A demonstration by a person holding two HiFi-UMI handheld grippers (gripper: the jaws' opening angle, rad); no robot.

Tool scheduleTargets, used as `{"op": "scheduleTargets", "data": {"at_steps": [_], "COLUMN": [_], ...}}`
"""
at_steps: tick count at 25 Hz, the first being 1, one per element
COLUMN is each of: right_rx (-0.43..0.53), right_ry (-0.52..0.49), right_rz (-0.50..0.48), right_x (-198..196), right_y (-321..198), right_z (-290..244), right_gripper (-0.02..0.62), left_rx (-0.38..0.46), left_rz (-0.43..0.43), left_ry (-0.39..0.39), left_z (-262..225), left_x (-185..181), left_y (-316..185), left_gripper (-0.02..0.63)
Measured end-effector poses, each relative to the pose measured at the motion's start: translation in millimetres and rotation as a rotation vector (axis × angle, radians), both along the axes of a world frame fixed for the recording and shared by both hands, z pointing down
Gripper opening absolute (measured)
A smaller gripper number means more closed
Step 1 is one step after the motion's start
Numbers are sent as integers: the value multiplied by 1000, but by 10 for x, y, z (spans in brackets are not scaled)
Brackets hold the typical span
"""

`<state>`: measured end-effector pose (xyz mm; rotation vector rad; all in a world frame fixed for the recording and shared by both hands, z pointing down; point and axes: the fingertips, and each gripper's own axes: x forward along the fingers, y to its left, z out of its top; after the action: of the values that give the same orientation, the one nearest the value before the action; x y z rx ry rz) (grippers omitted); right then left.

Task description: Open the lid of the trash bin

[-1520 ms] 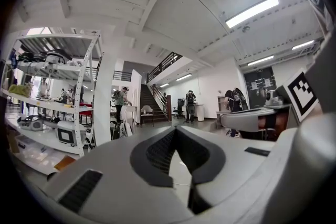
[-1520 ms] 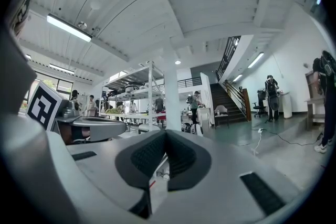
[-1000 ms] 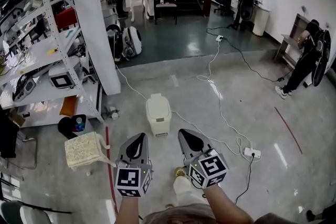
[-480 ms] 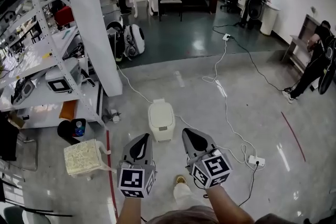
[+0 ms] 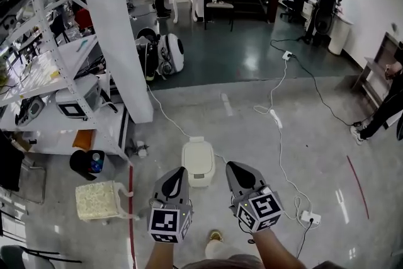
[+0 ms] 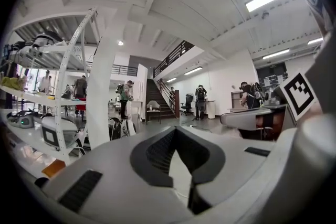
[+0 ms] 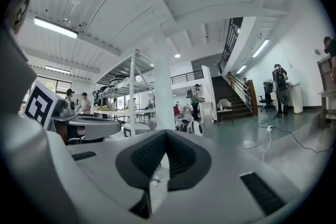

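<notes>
The small white trash bin (image 5: 198,162) stands on the grey floor in the head view, its lid down. Both grippers hang above the floor just short of it. My left gripper (image 5: 179,172) points at the bin's near left corner, with its jaws together and nothing between them. My right gripper (image 5: 233,167) sits just right of the bin, jaws likewise together and empty. In the left gripper view the left gripper (image 6: 176,129) shows only a thin slit between its pads. The right gripper (image 7: 165,132) looks the same in the right gripper view. Neither touches the bin.
A white pillar (image 5: 119,34) and metal shelving (image 5: 56,91) stand to the left. A cream woven box (image 5: 101,200) and a black bucket (image 5: 85,164) sit on the floor at the left. A white cable (image 5: 277,135) runs to a power strip (image 5: 308,217) on the right. People stand far back.
The view has moved forward, so the bin now lies between the two gripper tips instead of ahead of them. Both grippers stay shut and level.
</notes>
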<state>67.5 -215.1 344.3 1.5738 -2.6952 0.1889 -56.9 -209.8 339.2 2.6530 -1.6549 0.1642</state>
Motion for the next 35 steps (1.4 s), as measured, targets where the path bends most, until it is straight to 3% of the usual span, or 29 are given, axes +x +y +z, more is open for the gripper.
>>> {"op": "scheduleTargets", "data": {"at_steps": [7, 14, 35], "right_rx": [49, 90, 51], "right_ry": [-5, -29, -45], "right_rz": [-33, -30, -9], "right_x": [1, -140, -287], "right_y": [-569, -1067, -1761], "right_z": [-143, -349, -61], "right_gripper": [32, 32, 32], "left_rx": [68, 110, 32], "left_rz": [-60, -57, 22], "left_ry": [7, 10, 4], "left_z": [-219, -449, -22], "left_x": [-40, -167, -155], "left_y": [-525, -1015, -1805], "left_gripper": [-6, -6, -6]}}
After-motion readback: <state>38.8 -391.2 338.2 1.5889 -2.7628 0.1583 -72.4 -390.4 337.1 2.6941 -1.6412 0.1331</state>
